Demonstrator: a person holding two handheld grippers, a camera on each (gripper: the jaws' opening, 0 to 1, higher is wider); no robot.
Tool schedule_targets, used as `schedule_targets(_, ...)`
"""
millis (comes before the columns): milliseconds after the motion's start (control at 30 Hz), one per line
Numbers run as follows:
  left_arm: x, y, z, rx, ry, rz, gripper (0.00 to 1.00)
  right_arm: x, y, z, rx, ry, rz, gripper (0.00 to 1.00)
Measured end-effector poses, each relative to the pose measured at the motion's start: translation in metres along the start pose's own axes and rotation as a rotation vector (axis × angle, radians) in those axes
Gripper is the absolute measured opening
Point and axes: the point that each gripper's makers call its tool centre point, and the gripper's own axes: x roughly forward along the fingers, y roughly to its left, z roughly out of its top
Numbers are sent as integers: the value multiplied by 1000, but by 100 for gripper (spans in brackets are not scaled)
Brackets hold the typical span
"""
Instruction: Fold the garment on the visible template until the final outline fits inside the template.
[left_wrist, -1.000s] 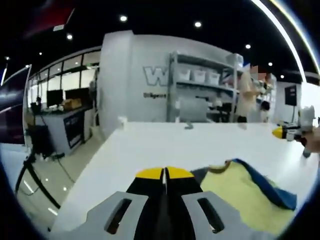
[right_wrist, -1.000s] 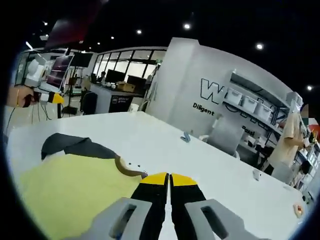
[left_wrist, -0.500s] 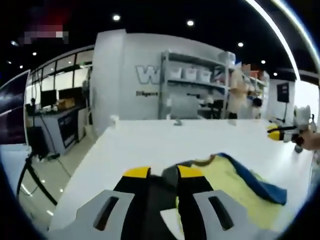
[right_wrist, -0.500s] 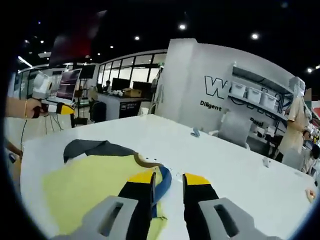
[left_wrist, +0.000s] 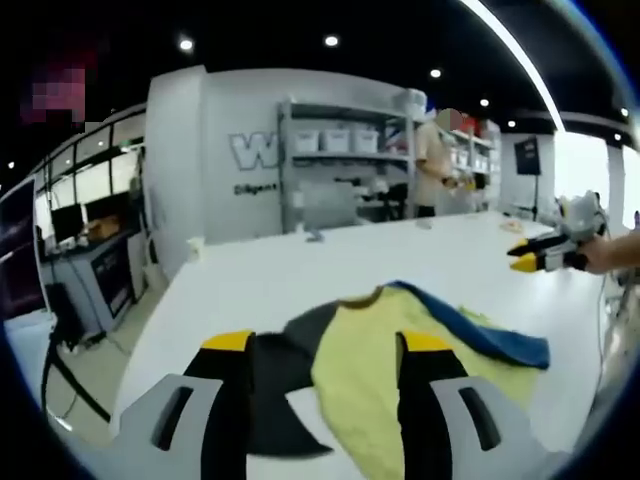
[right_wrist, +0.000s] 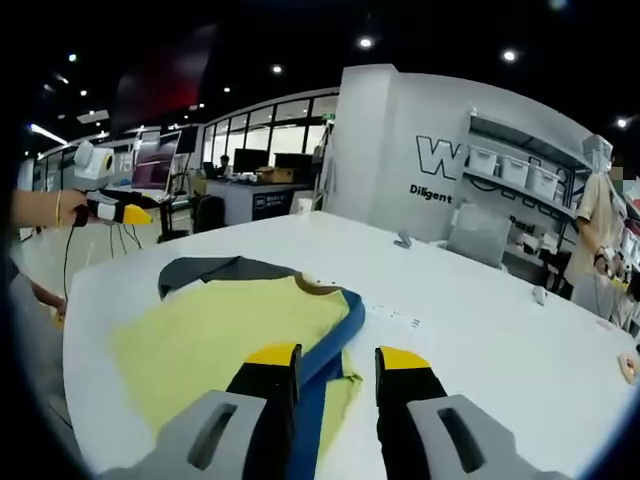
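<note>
Spreading its yellow-tipped jaws wide, the left tool (left_wrist: 328, 345) hangs released above the white tabletop (left_wrist: 300, 275), gripping nothing. Between and just beyond those jaws lies the garment (left_wrist: 400, 345), a pale yellow shirt with a dark grey sleeve toward the left jaw and a blue sleeve trailing off to the right of the tool. Farther right, well apart from the cloth, the right tool (left_wrist: 535, 257) comes into this view, held in a person's hand (left_wrist: 612, 250).

In the right gripper view, the right tool (right_wrist: 336, 357) is likewise released, its jaws parted with a clear gap and nothing between them. The garment (right_wrist: 235, 325) lies ahead and to the left of this tool, its blue edge running down between the jaws and its grey sleeve at the far side. Beyond the cloth to the left, the left tool (right_wrist: 125, 212) shows, held clear of the tabletop (right_wrist: 480, 350).

Far behind the tabletop stand shelves with white bins (left_wrist: 335, 140), and a person (right_wrist: 598, 250) stands near them.
</note>
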Motion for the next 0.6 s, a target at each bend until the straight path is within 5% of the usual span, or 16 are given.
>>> schedule_targets(233, -13, -8, -28, -25, 56, -3, 51, -14, 6, -23, 14, 48, 4, 23)
schedule_targets(400, -25, -17, -73, -52, 141, -8, 51, -33, 17, -60, 35, 108, -3, 21)
schedule_targets(600, -31, -29, -98, -68, 201, -24, 48, -42, 31, -91, 70, 173, 13, 20)
